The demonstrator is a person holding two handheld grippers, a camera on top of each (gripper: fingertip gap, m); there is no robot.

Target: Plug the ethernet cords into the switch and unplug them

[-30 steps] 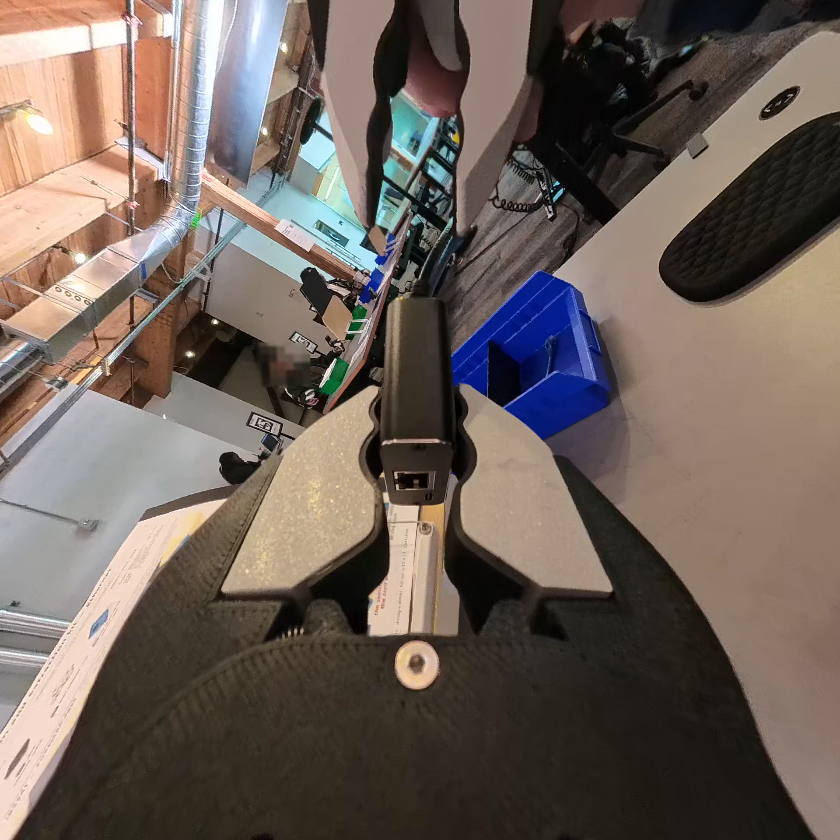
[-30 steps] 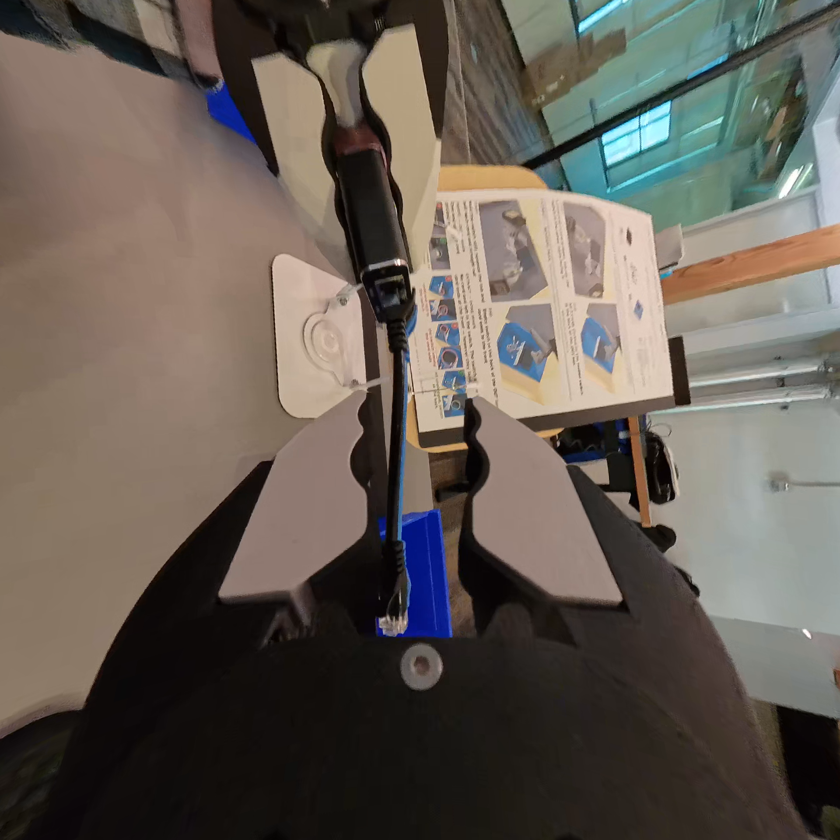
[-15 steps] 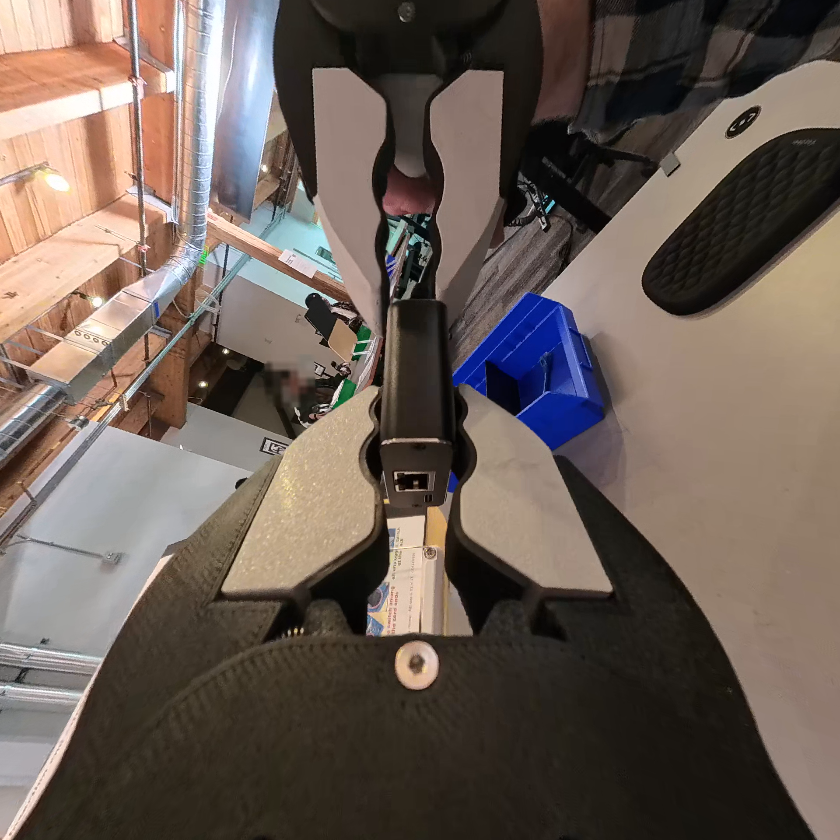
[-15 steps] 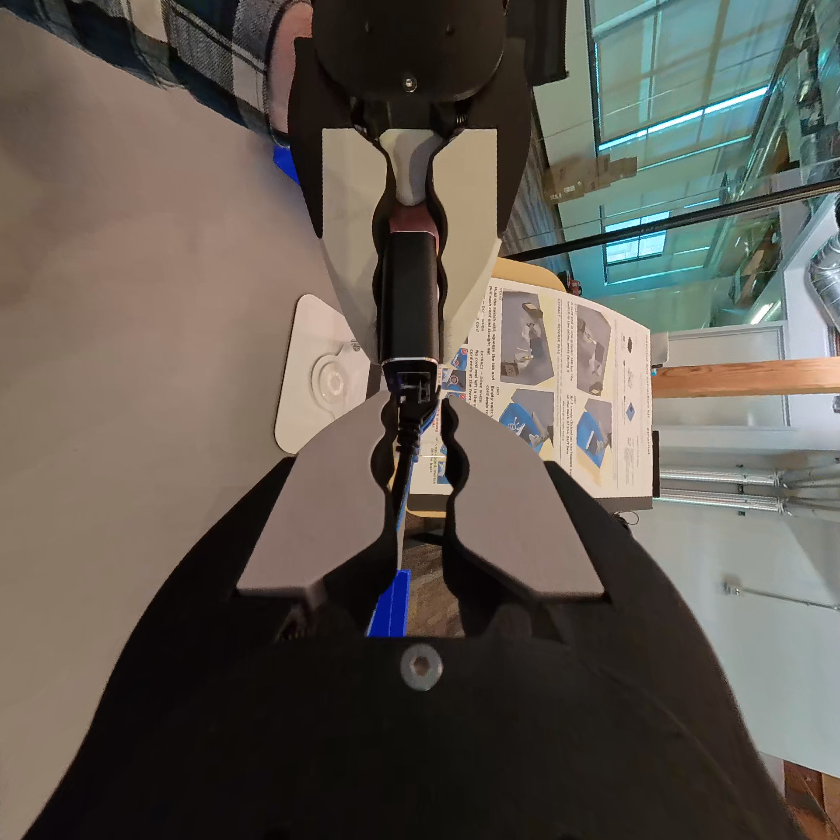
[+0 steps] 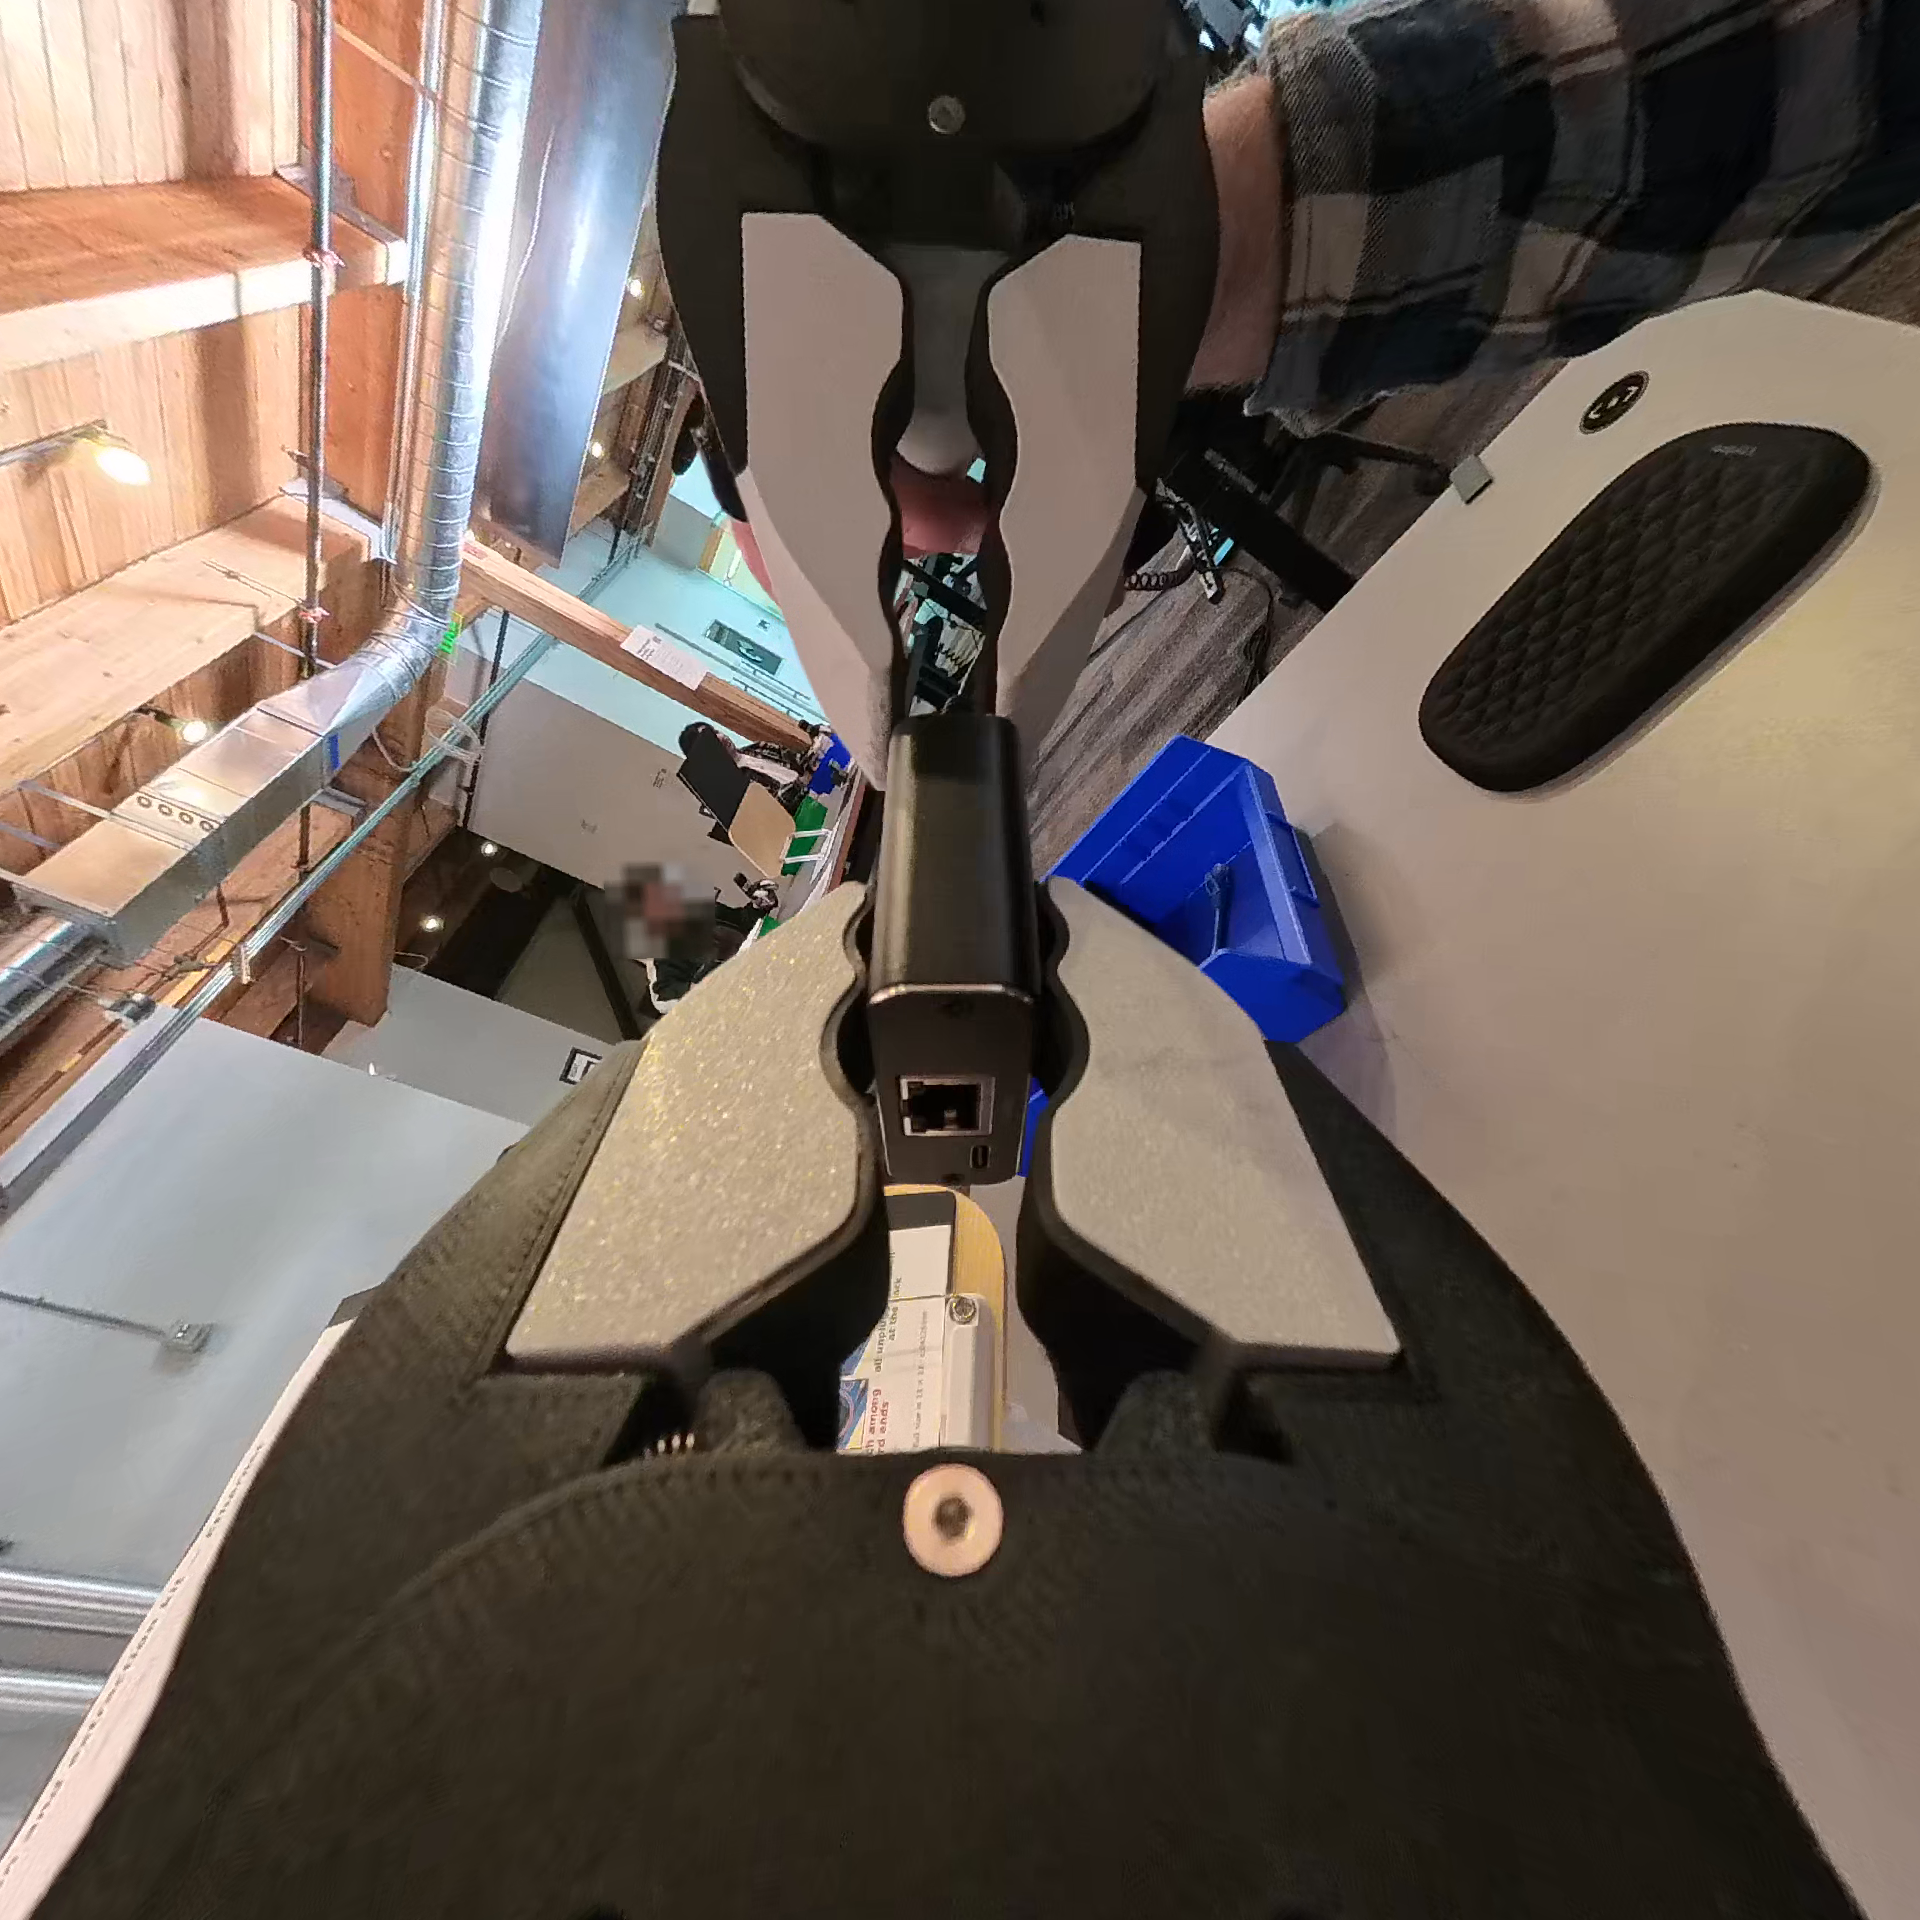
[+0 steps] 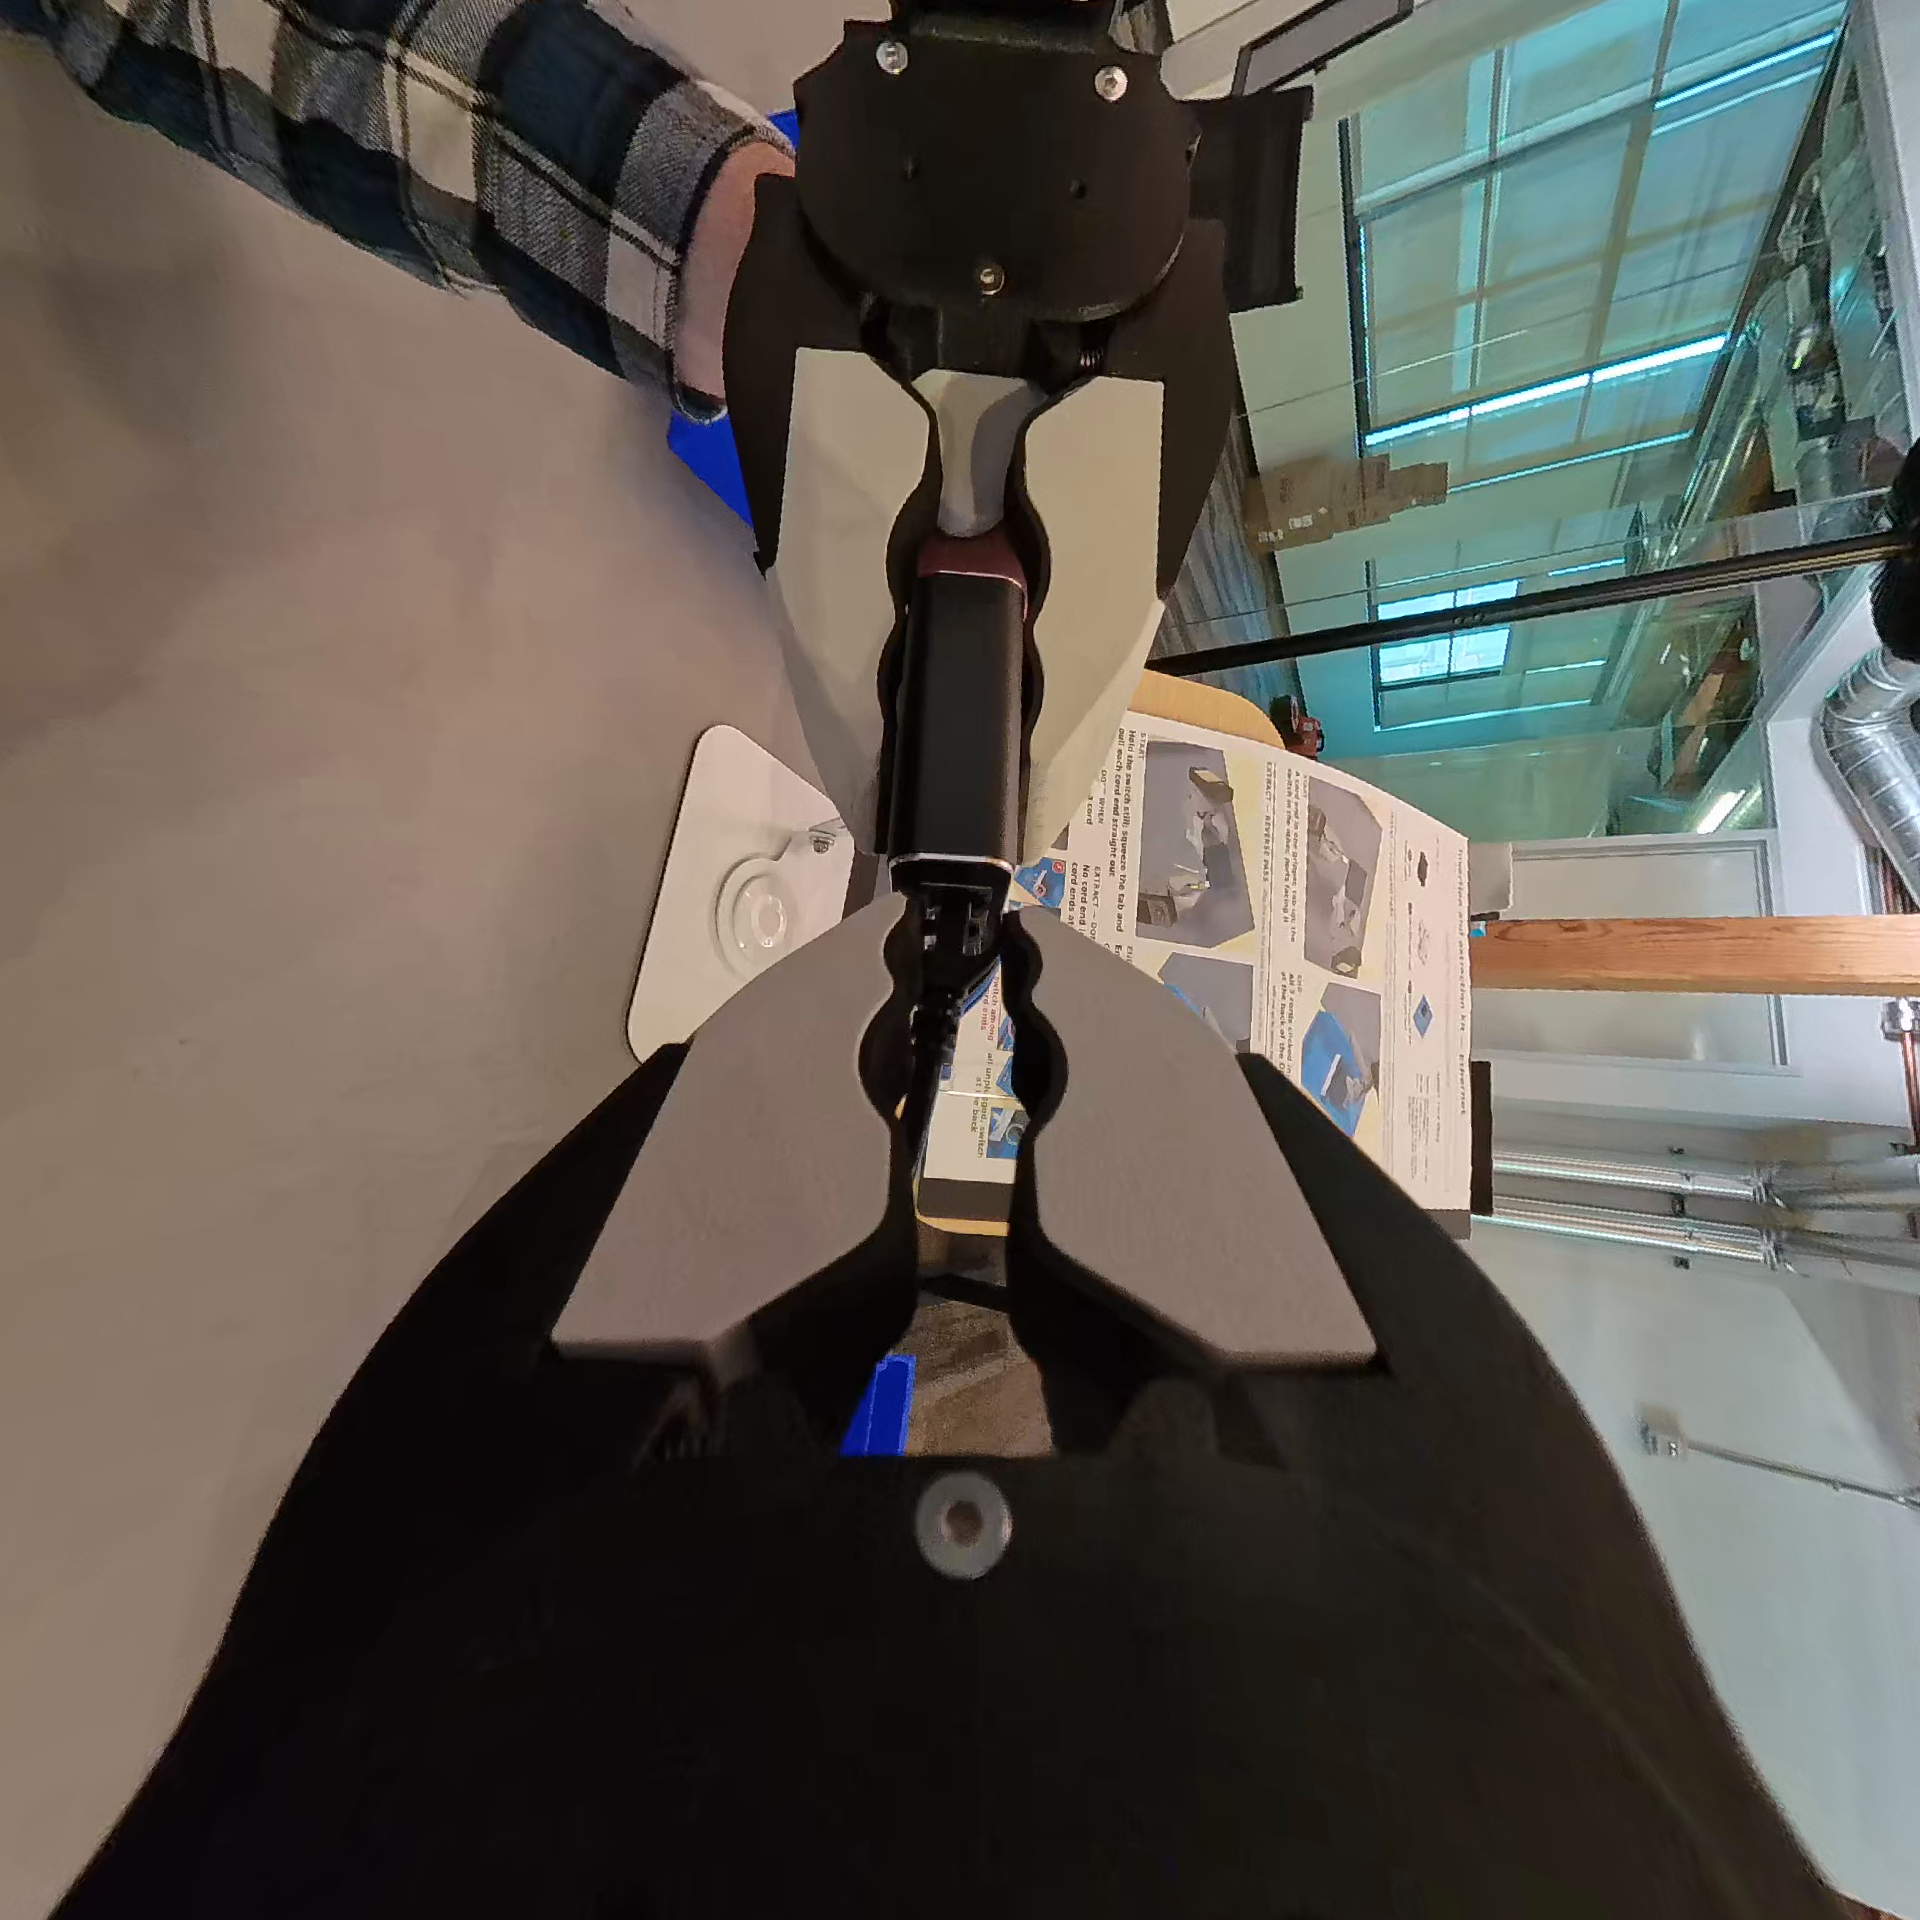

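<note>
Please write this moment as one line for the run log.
left hand-held gripper: holds switch | right hand-held gripper: on plug | plug: in switch

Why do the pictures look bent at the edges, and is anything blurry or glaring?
Left wrist view: wide-angle lens bows the ceiling duct; the black switch is sharp, the lamp flares. Right wrist view: bright windows, and the poster looks slightly soft.

Printed instruction sheet w/ text & photos stands beside table; small sign on wooden beam.
</note>
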